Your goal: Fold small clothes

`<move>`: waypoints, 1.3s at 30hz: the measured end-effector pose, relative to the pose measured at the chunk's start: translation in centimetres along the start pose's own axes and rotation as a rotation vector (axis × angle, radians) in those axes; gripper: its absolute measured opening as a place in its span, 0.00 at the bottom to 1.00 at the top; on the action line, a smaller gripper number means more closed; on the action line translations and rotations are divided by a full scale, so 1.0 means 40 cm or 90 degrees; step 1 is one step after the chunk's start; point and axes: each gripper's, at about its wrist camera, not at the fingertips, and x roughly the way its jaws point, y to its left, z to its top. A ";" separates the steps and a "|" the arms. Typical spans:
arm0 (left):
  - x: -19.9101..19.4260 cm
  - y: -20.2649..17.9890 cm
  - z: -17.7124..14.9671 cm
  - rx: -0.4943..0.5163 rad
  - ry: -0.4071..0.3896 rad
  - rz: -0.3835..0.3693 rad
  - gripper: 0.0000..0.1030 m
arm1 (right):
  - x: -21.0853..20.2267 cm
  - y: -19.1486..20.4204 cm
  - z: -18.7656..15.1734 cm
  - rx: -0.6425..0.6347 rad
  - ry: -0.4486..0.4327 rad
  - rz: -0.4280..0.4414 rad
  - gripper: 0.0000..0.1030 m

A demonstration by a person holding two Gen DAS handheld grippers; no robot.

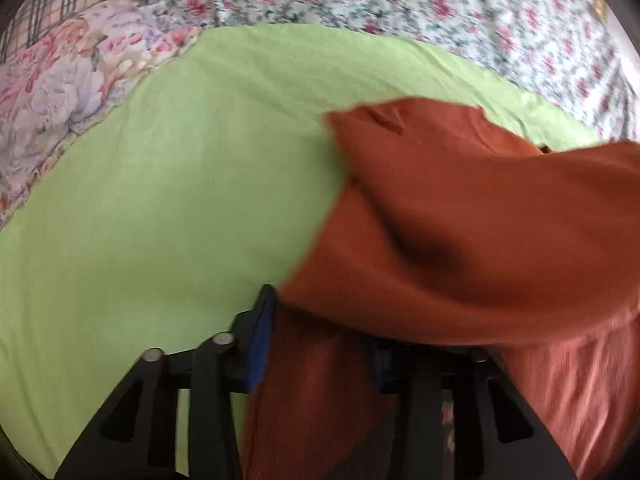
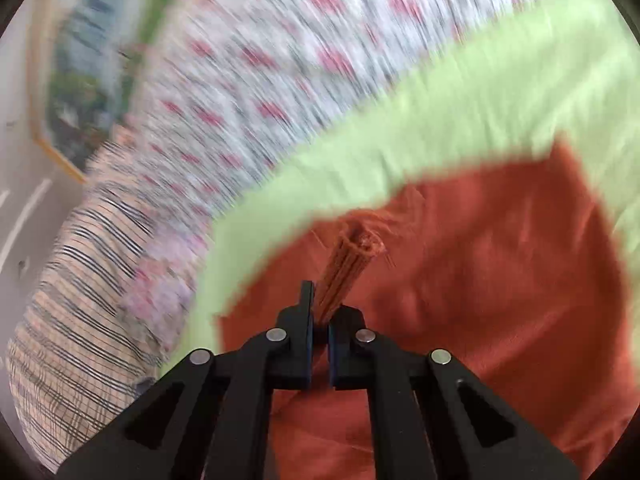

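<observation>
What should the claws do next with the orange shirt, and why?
Probably carry the orange shirt across and lower it flat onto the green sheet. The right claw pinches a bunched edge, and cloth drapes over and between the left claw fingers, so the shirt hangs lifted and rumpled, not yet folded.

Garment (image 1: 460, 208) rust-orange, ribbed at hem. Sheet (image 1: 180, 200) plain lime green. Bedspread (image 1: 440, 4) white, pink-red florets. Pillow (image 1: 52, 76) pastel floral. Plaid cloth (image 2: 68, 300) beige, dark lines. Gripper pads (image 1: 258, 344) blue.

Garment: rust-orange cloth (image 1: 460, 220) draped between and over the spread jaws of left gripper (image 1: 320, 344).
Beneath: green sheet (image 1: 180, 180).
</observation>
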 end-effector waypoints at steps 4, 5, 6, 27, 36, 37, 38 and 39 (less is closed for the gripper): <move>-0.002 0.014 0.008 -0.050 -0.018 0.002 0.28 | -0.130 -0.013 0.001 -0.024 -0.082 -0.046 0.06; -0.004 0.015 0.000 -0.056 -0.021 0.007 0.26 | -0.133 -0.039 -0.011 -0.020 -0.073 -0.068 0.06; -0.009 0.015 -0.010 -0.059 -0.026 0.015 0.25 | -0.127 -0.071 -0.028 -0.008 -0.056 -0.086 0.06; -0.038 0.074 -0.023 -0.162 -0.060 -0.034 0.26 | -0.146 0.022 -0.014 -0.078 -0.072 -0.030 0.06; -0.025 0.079 -0.048 -0.164 -0.056 -0.027 0.31 | -0.124 -0.158 -0.119 0.011 0.053 -0.246 0.34; -0.027 0.081 -0.051 -0.167 -0.059 -0.027 0.31 | -0.145 -0.138 -0.115 -0.007 0.029 -0.259 0.38; -0.029 0.080 -0.054 -0.170 -0.064 -0.027 0.32 | -0.156 -0.109 -0.106 -0.028 0.013 -0.253 0.40; -0.031 0.081 -0.057 -0.173 -0.068 -0.025 0.33 | -0.153 -0.079 -0.095 -0.048 0.010 -0.236 0.41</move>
